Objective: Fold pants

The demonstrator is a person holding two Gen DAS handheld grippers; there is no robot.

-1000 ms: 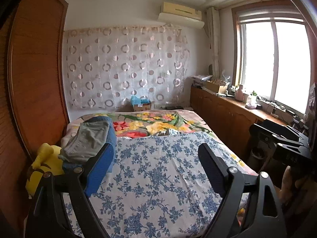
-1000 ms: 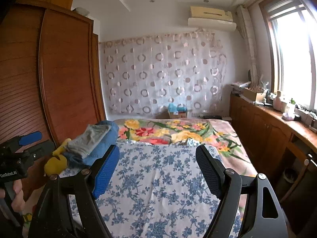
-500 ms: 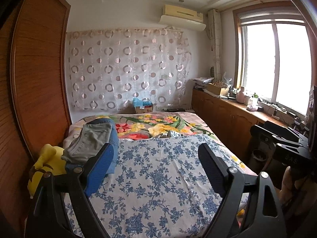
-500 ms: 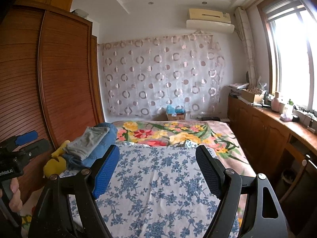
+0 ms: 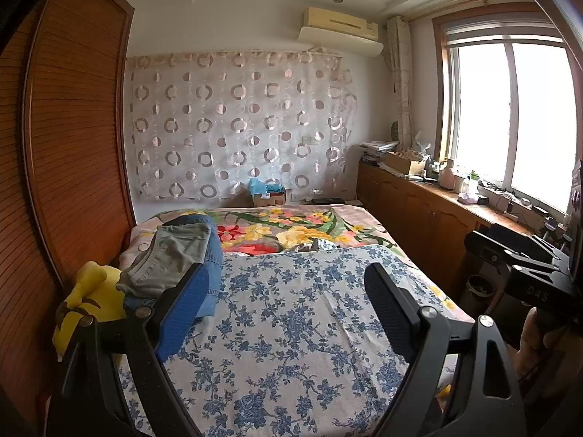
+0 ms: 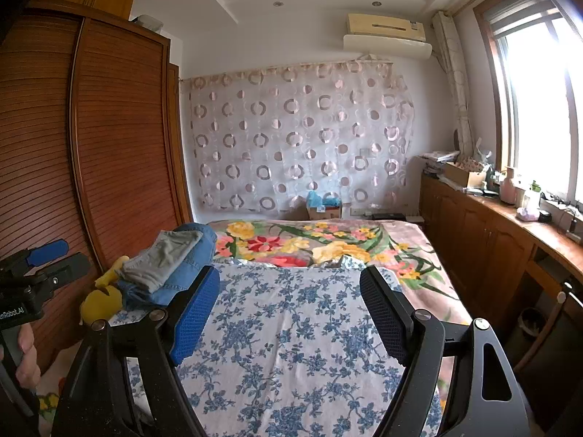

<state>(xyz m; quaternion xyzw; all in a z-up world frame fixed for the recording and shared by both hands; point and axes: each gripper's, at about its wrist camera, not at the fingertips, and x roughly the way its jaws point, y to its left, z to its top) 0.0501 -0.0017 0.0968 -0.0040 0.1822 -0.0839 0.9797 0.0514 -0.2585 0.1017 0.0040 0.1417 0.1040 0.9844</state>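
Observation:
Folded grey-green pants (image 5: pixel 171 255) lie on top of folded blue jeans (image 5: pixel 215 255) at the left edge of the bed, beside the wardrobe. The right wrist view shows the same pile, grey pants (image 6: pixel 164 258) over jeans (image 6: pixel 195 260). My left gripper (image 5: pixel 288 276) hovers over the near end of the bed, open, with nothing between its fingers. My right gripper (image 6: pixel 289 278) is open and empty too, level with it on the right. Each gripper shows in the other's view: the right gripper (image 5: pixel 521 266) and the left gripper (image 6: pixel 43 258), both held by a hand.
A blue floral sheet (image 5: pixel 291 327) covers the near bed, with a flowered blanket (image 5: pixel 291 229) beyond it. A yellow plush toy (image 5: pixel 87 298) sits by the pile. A wooden wardrobe (image 5: pixel 73 145) lines the left side; a cluttered cabinet (image 5: pixel 419 215) and bin (image 5: pixel 481 287) stand on the right.

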